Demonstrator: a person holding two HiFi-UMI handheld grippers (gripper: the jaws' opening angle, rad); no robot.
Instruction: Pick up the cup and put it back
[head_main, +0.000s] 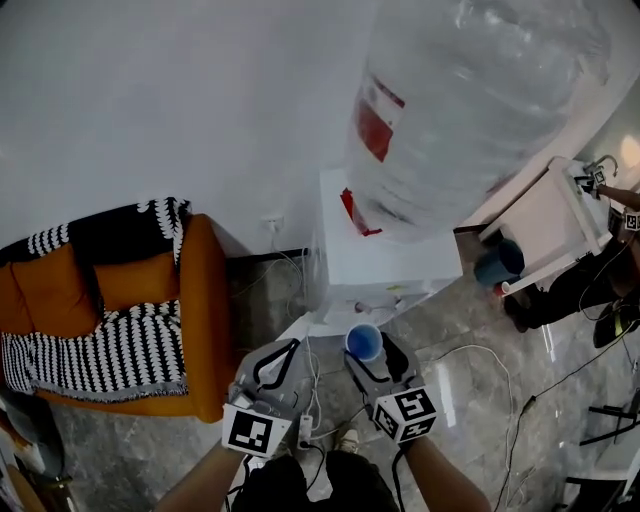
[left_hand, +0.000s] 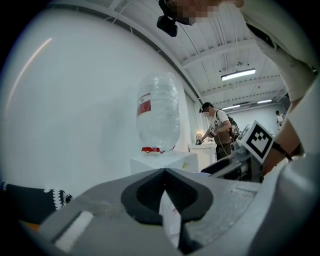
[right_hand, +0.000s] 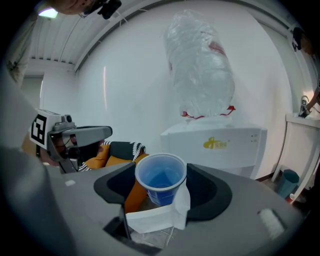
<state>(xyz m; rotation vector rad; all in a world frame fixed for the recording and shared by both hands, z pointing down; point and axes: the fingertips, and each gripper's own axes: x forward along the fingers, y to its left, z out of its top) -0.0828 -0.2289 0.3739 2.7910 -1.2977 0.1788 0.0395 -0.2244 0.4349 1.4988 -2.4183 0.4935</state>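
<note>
A blue plastic cup (head_main: 363, 341) stands upright between the jaws of my right gripper (head_main: 372, 352), which is shut on it. In the right gripper view the cup (right_hand: 161, 179) is open-topped and empty, and the dark pads (right_hand: 207, 192) press on its sides. It is held in the air just in front of the white water dispenser (head_main: 385, 255). My left gripper (head_main: 285, 352) hangs beside it to the left, shut with nothing held. In the left gripper view its jaws (left_hand: 164, 172) meet at the tips, with a white tag hanging between them.
A large clear water bottle (head_main: 470, 110) sits on the dispenser. An orange sofa (head_main: 190, 320) with a black-and-white blanket stands at left. A white table (head_main: 545, 220) and a dark bin (head_main: 498, 262) are at right. Cables and a power strip (head_main: 306, 430) lie on the floor. A person (left_hand: 217, 127) stands beyond.
</note>
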